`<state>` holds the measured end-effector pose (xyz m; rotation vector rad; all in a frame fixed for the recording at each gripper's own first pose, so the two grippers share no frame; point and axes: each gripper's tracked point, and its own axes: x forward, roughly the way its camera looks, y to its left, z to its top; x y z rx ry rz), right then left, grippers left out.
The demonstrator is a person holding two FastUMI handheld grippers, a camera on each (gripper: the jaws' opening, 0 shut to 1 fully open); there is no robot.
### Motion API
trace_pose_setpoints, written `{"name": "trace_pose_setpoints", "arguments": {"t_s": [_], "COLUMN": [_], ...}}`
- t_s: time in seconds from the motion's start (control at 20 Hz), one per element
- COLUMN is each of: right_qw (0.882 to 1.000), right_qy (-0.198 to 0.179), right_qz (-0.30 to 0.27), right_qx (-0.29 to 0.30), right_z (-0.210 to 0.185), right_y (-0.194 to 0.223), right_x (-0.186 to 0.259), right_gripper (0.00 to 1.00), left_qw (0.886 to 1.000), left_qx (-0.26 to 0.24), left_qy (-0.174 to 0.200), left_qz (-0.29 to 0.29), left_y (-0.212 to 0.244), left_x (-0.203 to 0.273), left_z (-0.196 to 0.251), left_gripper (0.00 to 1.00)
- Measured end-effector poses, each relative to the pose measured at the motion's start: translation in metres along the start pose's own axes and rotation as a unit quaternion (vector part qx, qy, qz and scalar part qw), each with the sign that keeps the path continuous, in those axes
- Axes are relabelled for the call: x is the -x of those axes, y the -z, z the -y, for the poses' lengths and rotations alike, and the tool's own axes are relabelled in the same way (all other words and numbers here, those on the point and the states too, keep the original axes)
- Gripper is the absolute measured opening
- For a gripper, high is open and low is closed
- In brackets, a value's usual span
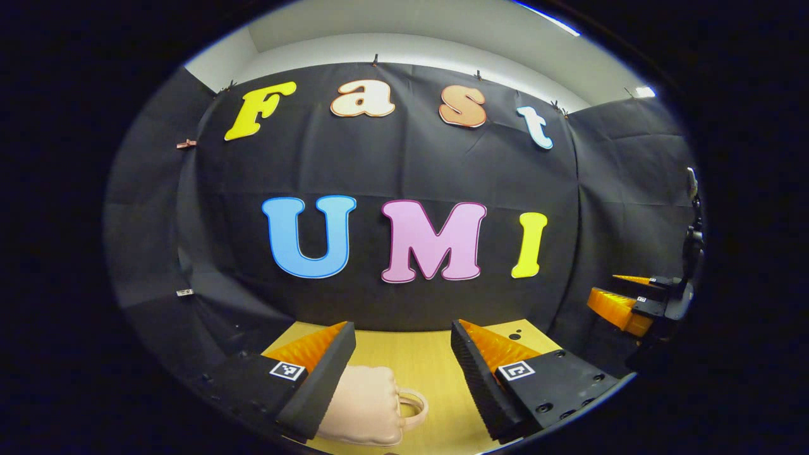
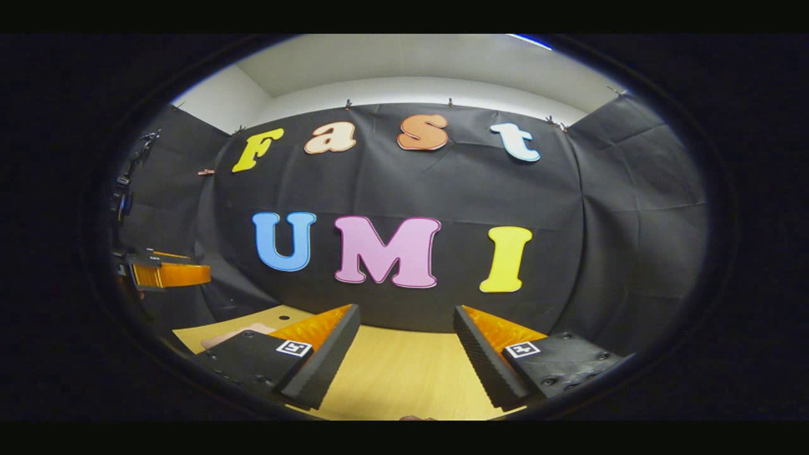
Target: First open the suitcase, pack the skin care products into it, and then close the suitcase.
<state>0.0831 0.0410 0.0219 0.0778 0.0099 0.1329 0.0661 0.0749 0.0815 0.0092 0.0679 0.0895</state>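
Both tongs, left (image 1: 403, 344) and right (image 2: 406, 328), gape wide, empty, above the wooden table (image 2: 404, 379); pink suitcase (image 1: 366, 404) unlabelled.

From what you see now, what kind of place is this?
Probably a recording booth, not a home: black cloth wall clipped up around a bare wooden table, with a pale pink suitcase on it below the left tool.

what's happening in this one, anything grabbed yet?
Nothing grabbed yet. Both tongs are open and held above a wooden table, facing the booth wall. In the left gripper view, the left tongs hang over a pale pink suitcase with a loop handle, which looks closed. The right tongs have only bare tabletop between the fingers. Packing looks not yet started.
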Motion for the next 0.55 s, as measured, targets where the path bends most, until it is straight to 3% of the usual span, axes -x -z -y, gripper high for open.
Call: {"name": "trace_pose_setpoints", "arguments": {"t_s": [0.05,0.2,0.25,0.55], "right_qw": [1.000,1.000,1.000,1.000], "right_qy": [-0.003,-0.004,-0.003,0.000], "right_qz": [0.001,0.006,0.008,0.006], "right_qx": [0.001,0.009,0.012,0.012], "right_z": [-0.005,-0.015,-0.017,-0.024], "right_y": [-0.002,-0.008,-0.009,-0.010], "right_x": [-0.002,-0.004,-0.003,-0.002], "right_gripper": [0.91,0.95,0.91,0.95], "left_qw": [1.000,1.000,1.000,1.000], "left_qx": [0.000,-0.008,-0.011,-0.015], "left_qy": [0.001,0.003,0.002,0.005], "left_qz": [0.001,0.001,0.003,0.016], "left_y": [-0.002,-0.005,-0.007,-0.019], "left_x": [0.002,0.003,0.004,0.010], "left_z": [-0.002,-0.009,-0.011,-0.015], "left_gripper": [0.95,0.95,0.95,0.95]}}
